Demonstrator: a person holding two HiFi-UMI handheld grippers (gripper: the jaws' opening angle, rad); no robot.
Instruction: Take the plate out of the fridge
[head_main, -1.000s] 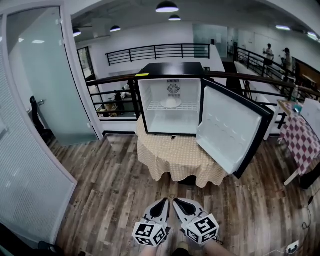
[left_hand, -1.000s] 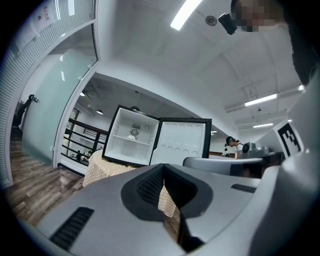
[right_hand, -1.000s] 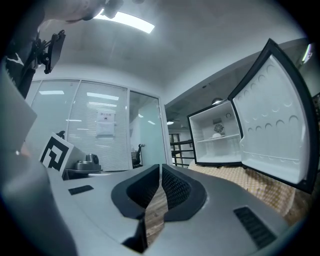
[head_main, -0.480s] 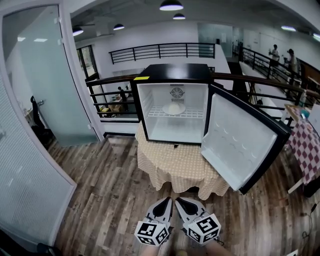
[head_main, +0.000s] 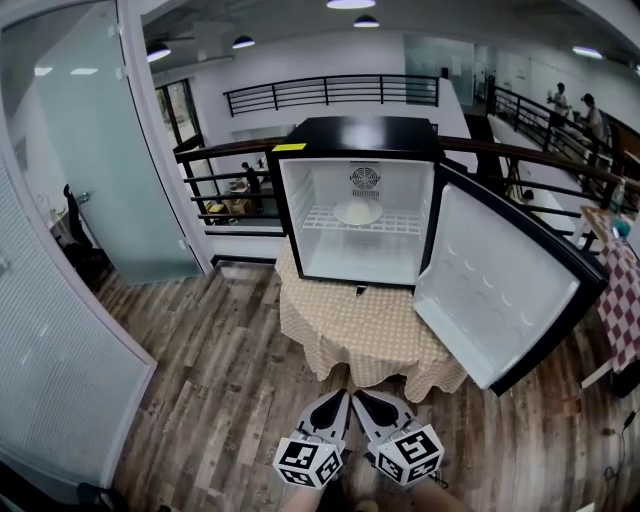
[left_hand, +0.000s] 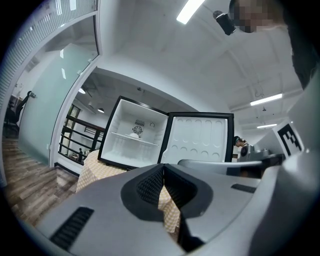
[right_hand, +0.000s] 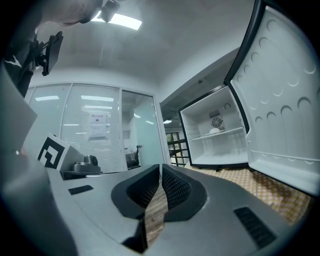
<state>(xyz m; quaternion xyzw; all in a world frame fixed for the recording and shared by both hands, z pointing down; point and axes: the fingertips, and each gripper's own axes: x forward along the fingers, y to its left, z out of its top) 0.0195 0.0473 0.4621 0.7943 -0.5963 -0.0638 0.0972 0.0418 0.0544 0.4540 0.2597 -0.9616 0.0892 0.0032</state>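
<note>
Fridge (head_main: 357, 135) stands open on the desk (head_main: 350, 330); plate (head_main: 358, 212) rests on its upper shelf (head_main: 400, 224). Left gripper (head_main: 337, 399) and right gripper (head_main: 359, 399) side by side, well short of the desk. Fingers of both pressed together, empty.

— How do the grippers stand to the fridge (head_main: 357, 200)?
— Well back from it and facing its open front. The left gripper (head_main: 336, 400) and the right gripper (head_main: 358, 399) are side by side, tips nearly touching, both pointing level at the fridge.
— And the jaws?
— Each pair is closed tip to tip, with nothing between. The marker cubes are at the ends away from the fridge.
</note>
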